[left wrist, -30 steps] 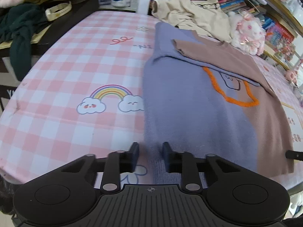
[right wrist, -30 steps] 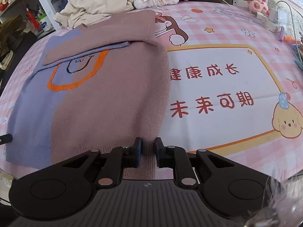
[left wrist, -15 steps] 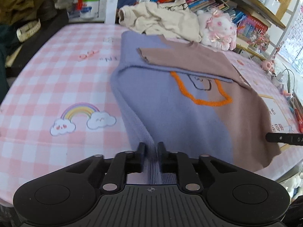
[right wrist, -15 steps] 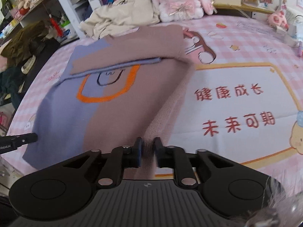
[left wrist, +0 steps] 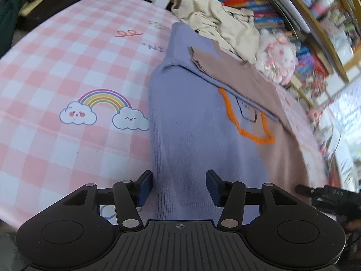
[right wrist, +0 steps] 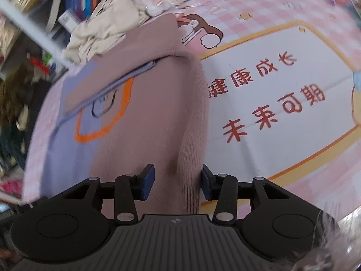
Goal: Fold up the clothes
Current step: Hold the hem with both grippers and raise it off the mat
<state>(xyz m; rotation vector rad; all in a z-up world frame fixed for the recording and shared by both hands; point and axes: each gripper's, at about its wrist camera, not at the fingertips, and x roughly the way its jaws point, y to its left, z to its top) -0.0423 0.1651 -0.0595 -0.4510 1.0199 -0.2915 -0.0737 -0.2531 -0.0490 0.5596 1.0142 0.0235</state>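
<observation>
A knitted sweater, lavender on its left half (left wrist: 194, 122) and dusty pink on its right half (right wrist: 149, 122), lies on the pink checked tablecloth (left wrist: 58, 72) with an orange outline on its chest and both sleeves folded across the top. My left gripper (left wrist: 179, 188) stands open over the lavender hem corner, whose ribbed edge lies between the fingers without being pinched. My right gripper (right wrist: 177, 181) is open too, its fingers either side of the pink hem edge, which is rucked up into a ridge.
A crumpled cream garment (left wrist: 221, 22) and a pink-and-white plush toy (left wrist: 277, 61) lie beyond the sweater. Bookshelves (left wrist: 282, 4) rise behind. A printed mat with red characters (right wrist: 270, 103) covers the table to the right. Dark clothes (left wrist: 9, 6) pile at far left.
Both grippers were shut on the sweater's hem corners half a second ago; now both have opened and let the hem go. The cameras have tilted.
</observation>
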